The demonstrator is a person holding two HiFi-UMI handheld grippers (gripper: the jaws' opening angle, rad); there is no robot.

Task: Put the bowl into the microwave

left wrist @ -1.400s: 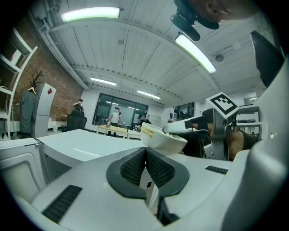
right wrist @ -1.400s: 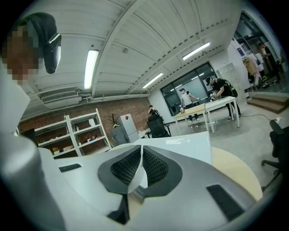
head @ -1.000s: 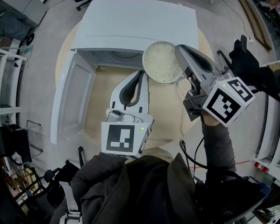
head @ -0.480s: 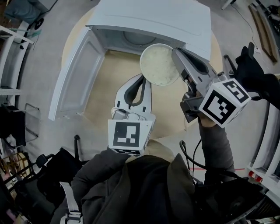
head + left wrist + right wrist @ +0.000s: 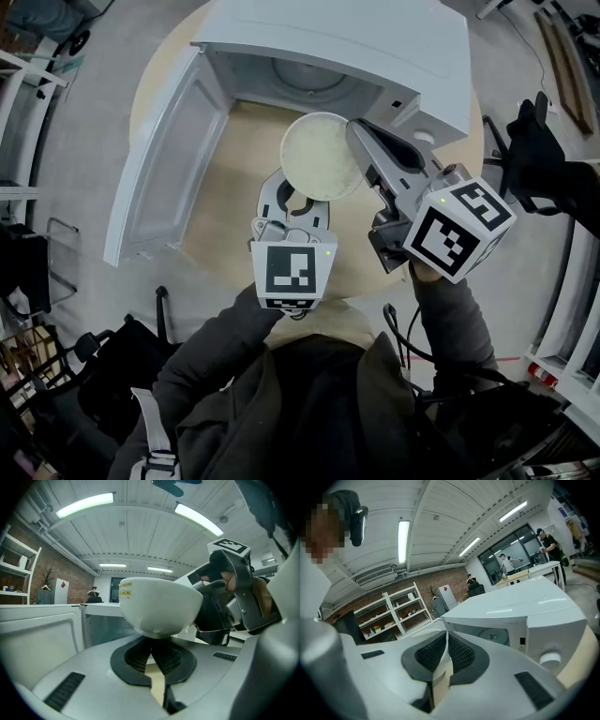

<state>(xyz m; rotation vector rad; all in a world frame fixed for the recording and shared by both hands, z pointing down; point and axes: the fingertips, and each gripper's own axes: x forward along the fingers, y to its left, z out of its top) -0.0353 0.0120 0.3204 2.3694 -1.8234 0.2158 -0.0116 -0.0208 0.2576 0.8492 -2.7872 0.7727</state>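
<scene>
Both grippers have carried the bowl (image 5: 322,157) across from the microwave's right front corner to a spot squarely before its open mouth. The left gripper (image 5: 151,649), which was beside the bowl a second ago, now has its fingers tucked beneath it.

The right gripper (image 5: 446,646) has its fingers closed on the bowl's thin wall, pinching the rim on the side nearest its own hand. The left fingers are closed together on nothing, with the bowl's foot sitting just above their tips. The bowl is off the bench (image 5: 230,192) and holds a pale grainy filling up to near the brim.

The weak point is probably that one-sided pinch. If the left fingers slide out from under the foot too early, the bowl may pivot about the right fingers and tip its filling out. Beyond the fingertips lies the microwave (image 5: 347,42) cavity with its turntable (image 5: 302,80). Carried too high, the rim could knock the top edge of the opening. The door (image 5: 161,164) stands wide, well clear on the left fingers' outer side.
</scene>
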